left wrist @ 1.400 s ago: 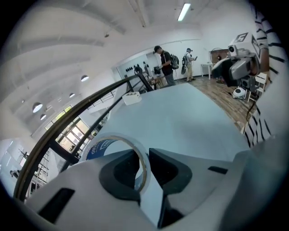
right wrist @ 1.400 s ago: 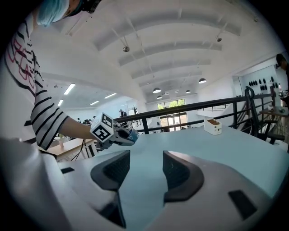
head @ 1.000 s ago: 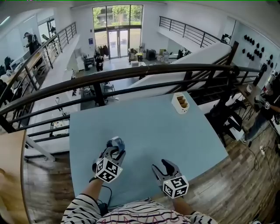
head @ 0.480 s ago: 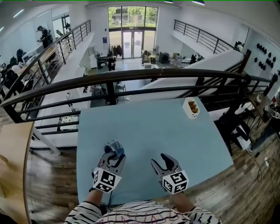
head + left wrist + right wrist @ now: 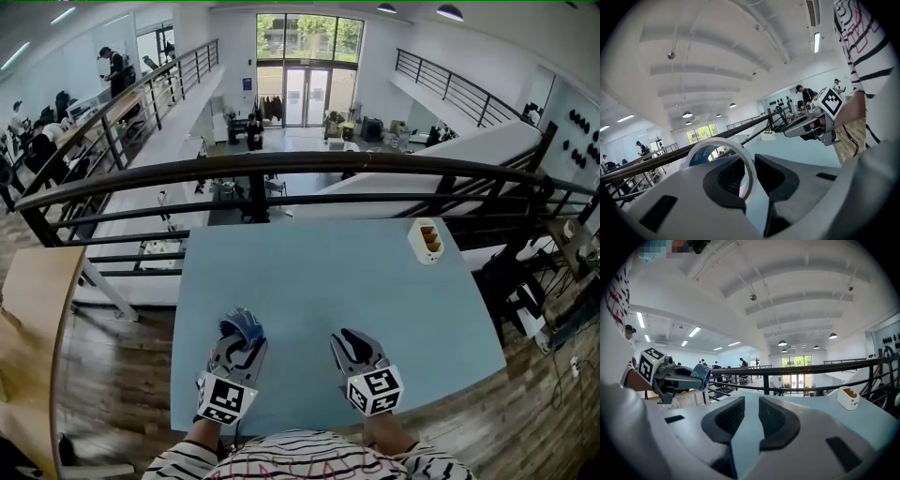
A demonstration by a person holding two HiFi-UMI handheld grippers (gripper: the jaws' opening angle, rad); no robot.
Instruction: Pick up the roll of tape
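1. While the left gripper (image 5: 752, 180) keeps its two grey jaws squeezed shut on the white roll of tape with a blue middle (image 5: 718, 142), the ring stands up between them, pinched by its thin wall.
2. The right gripper (image 5: 746, 420) has just been closing its dark jaws. Only a thin gap is left between them now, and nothing is in it.
3. From the head view, the roll (image 5: 242, 325) sticks out of the front of the left gripper (image 5: 240, 343). It is over the near part of the pale blue table top (image 5: 319, 272). The right gripper (image 5: 349, 343) is beside it but apart from it.
4. The right gripper view shows the roll up in the air, not resting on the table.
5. The roll was held the same way a second ago, so the grip looks safe. I think the pick-up is done, and the other gripper is not needed.
6. A small white box with brown holes (image 5: 427, 241) sits far off by the black railing (image 5: 281, 169).
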